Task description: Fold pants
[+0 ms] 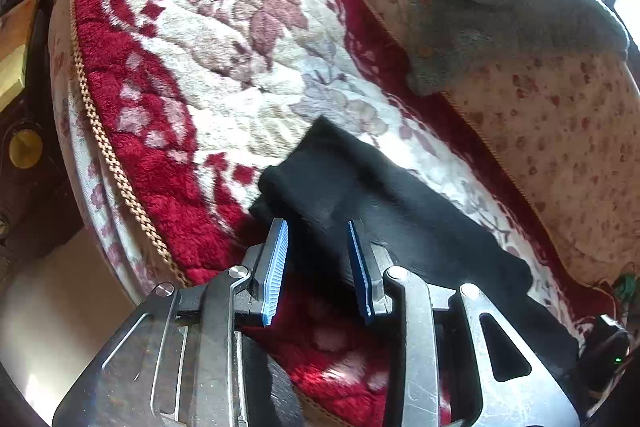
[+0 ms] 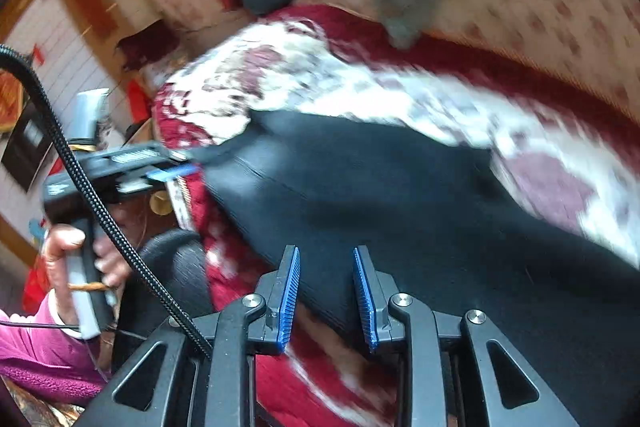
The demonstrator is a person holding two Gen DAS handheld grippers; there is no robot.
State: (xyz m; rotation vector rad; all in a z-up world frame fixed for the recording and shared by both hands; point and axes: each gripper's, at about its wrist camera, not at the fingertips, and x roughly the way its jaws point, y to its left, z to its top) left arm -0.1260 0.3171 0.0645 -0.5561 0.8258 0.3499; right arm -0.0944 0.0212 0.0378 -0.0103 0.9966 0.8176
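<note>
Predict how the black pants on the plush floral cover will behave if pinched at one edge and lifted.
The black pants will probably droop: they already lie limp and creased. They look light and thin, so easy to lift. The plush floral cover may grip the fabric, so dragging could bunch it.

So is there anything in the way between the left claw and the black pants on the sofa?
Nothing visible. The left claw stands open right over the near end of the pants, with no other thing between them. The grey sweater lies apart on the backrest.
</note>
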